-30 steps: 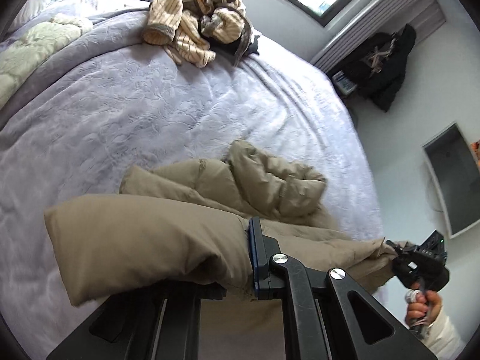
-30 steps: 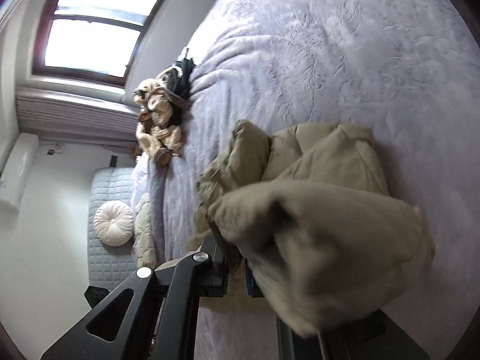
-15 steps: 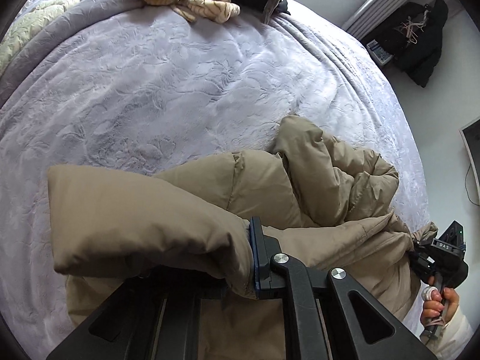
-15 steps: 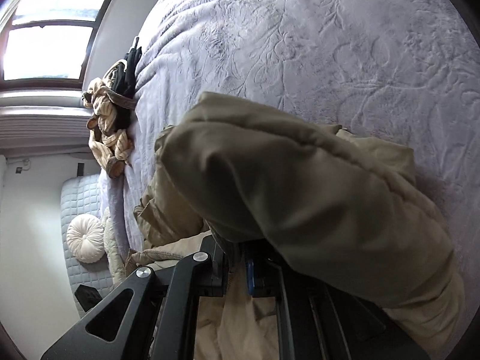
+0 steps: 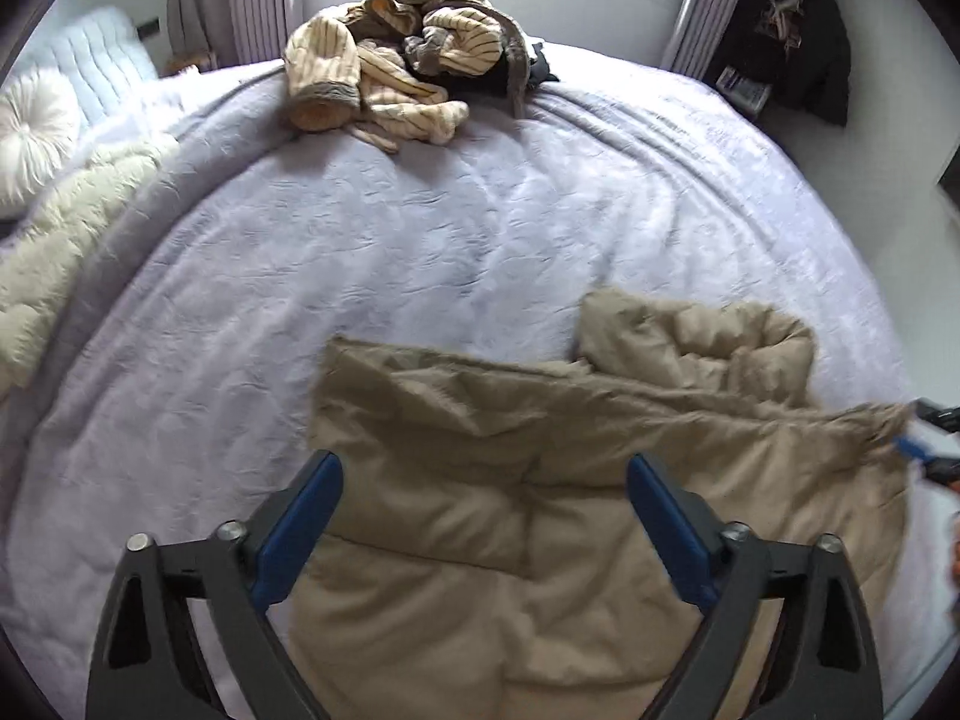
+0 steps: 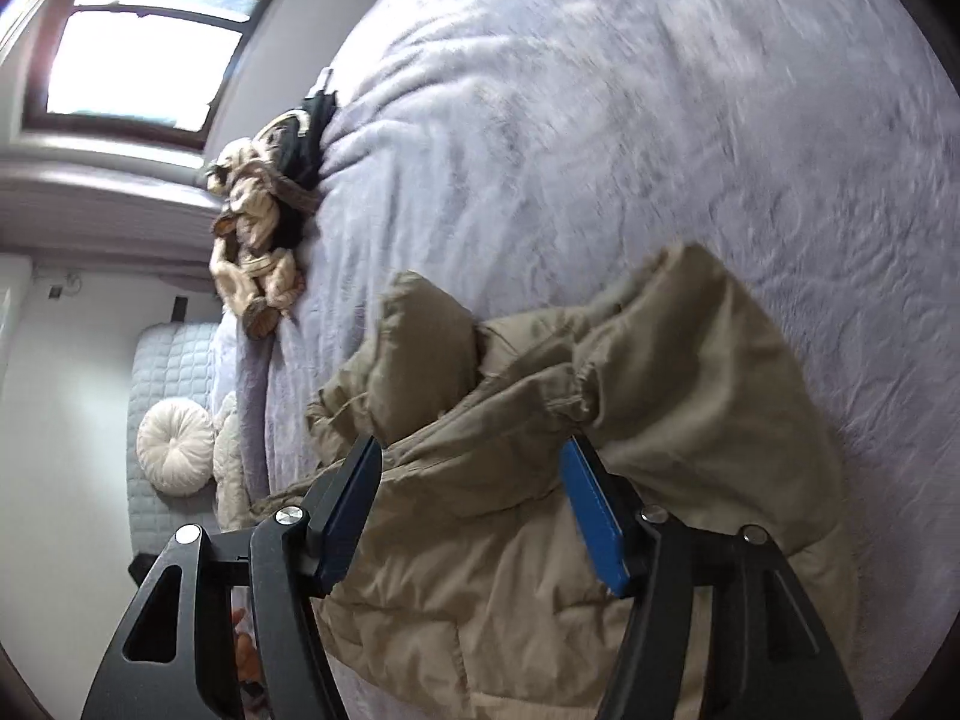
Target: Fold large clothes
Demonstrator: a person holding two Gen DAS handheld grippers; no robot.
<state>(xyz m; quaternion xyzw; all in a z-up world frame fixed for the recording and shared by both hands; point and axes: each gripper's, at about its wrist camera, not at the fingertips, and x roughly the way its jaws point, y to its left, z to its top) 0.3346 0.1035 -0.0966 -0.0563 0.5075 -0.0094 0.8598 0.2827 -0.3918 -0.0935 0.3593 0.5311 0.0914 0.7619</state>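
A tan puffer jacket point(image 5: 540, 492) lies folded on the lavender bedspread point(image 5: 420, 252) at the near edge of the bed. My left gripper point(image 5: 483, 480) is open just above the jacket, its blue pads apart and empty. My right gripper point(image 6: 474, 474) is open too, its jaws standing either side of a bunched part of the jacket point(image 6: 600, 420) without pinching it. The right gripper's tip also shows at the right edge of the left wrist view point(image 5: 927, 438), beside the jacket's corner.
A pile of striped beige and dark clothes point(image 5: 408, 48) lies at the far side of the bed, also in the right wrist view point(image 6: 264, 228). A cream blanket point(image 5: 54, 264) and a round white cushion point(image 5: 30, 120) lie at the left. A dark coat point(image 5: 792, 30) hangs by the window.
Both grippers have opened and let go of the jacket. It has dropped flat onto the bed, folded over. Both grippers have drawn back a little from it.
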